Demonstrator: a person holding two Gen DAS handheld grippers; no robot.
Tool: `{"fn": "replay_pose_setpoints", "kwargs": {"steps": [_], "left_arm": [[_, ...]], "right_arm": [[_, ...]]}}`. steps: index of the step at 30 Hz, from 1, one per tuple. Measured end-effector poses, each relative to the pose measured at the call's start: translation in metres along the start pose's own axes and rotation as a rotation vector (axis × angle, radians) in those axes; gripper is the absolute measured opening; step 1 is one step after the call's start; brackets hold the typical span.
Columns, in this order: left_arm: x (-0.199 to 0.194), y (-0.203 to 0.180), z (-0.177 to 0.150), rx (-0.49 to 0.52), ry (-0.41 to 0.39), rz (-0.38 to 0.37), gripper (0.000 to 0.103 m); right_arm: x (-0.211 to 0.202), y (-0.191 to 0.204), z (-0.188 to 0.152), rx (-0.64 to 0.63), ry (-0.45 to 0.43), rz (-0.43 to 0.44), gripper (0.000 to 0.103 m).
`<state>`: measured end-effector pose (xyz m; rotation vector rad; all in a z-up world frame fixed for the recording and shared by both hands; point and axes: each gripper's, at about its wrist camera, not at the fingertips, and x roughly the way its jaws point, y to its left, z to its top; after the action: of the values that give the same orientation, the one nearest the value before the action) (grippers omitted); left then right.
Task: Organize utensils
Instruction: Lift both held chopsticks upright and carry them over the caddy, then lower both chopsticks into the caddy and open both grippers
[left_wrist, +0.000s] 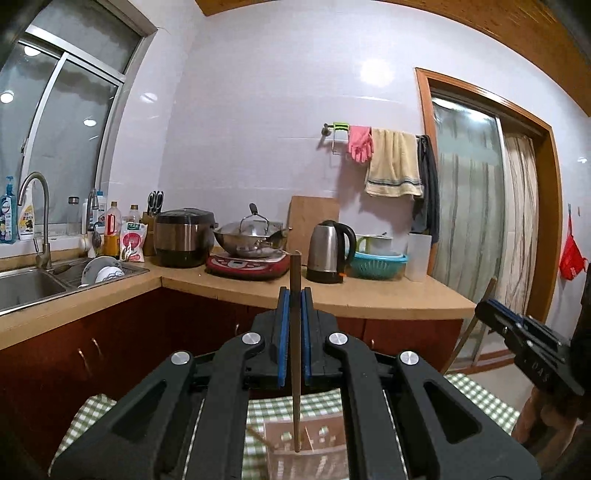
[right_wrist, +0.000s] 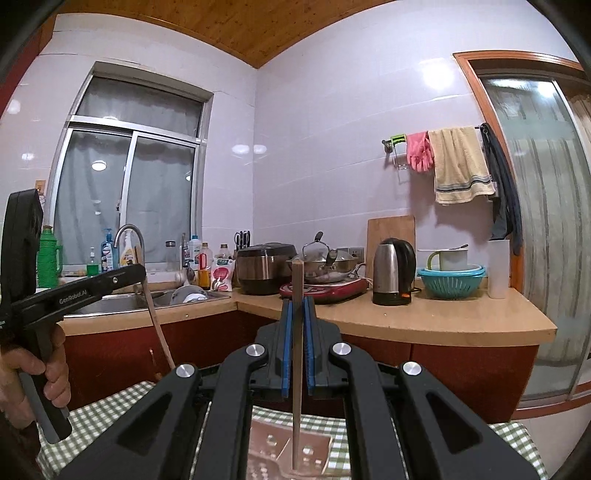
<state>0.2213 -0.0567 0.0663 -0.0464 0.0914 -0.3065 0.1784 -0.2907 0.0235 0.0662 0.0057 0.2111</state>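
Between the blue pads of the left gripper (left_wrist: 295, 295) stands a brown chopstick (left_wrist: 295, 332), pinched upright, its lower tip reaching down into a clear perforated utensil holder (left_wrist: 317, 439) that sits just beneath the gripper on a green checked cloth (left_wrist: 476, 395). The right gripper (right_wrist: 297, 306) is likewise closed on a second chopstick (right_wrist: 297, 350), held upright with its tip inside the same holder (right_wrist: 273, 443) directly below. Beyond both grippers, well apart, a steel kettle (left_wrist: 327, 251) and a wok (left_wrist: 251, 236) stand on the counter (left_wrist: 388, 299).
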Motion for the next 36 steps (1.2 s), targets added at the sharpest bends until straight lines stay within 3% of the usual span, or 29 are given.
{"fn": "replay_pose_setpoints", "kwargs": {"steps": [6,17,20,21,23,27,30,36], "left_arm": [[0.041,0.002,-0.019,-0.004,0.032,0.017,0.007],[0.080,0.013,-0.076,-0.029,0.183,0.034,0.007],[0.081,0.014,-0.080,-0.024,0.195,0.041,0.022],[0.081,0.015,-0.081,-0.025,0.194,0.046,0.032],[0.079,0.016,-0.079,-0.030,0.189,0.046,0.041],[0.073,0.014,-0.072,-0.033,0.174,0.044,0.059],[0.065,0.013,-0.065,-0.033,0.162,0.039,0.065],[0.031,0.007,-0.059,-0.021,0.144,0.034,0.069]], "right_arm": [[0.031,-0.009,-0.020,0.033,0.037,-0.008,0.007],[0.057,-0.008,-0.068,0.059,0.171,-0.014,0.007],[0.060,-0.008,-0.072,0.057,0.190,-0.025,0.007],[0.060,-0.007,-0.071,0.055,0.189,-0.028,0.009],[0.059,-0.006,-0.069,0.051,0.183,-0.029,0.021],[0.051,-0.003,-0.056,0.025,0.147,-0.053,0.034],[0.039,-0.001,-0.045,0.016,0.121,-0.067,0.043],[0.004,0.005,-0.036,-0.002,0.094,-0.071,0.044]]}}
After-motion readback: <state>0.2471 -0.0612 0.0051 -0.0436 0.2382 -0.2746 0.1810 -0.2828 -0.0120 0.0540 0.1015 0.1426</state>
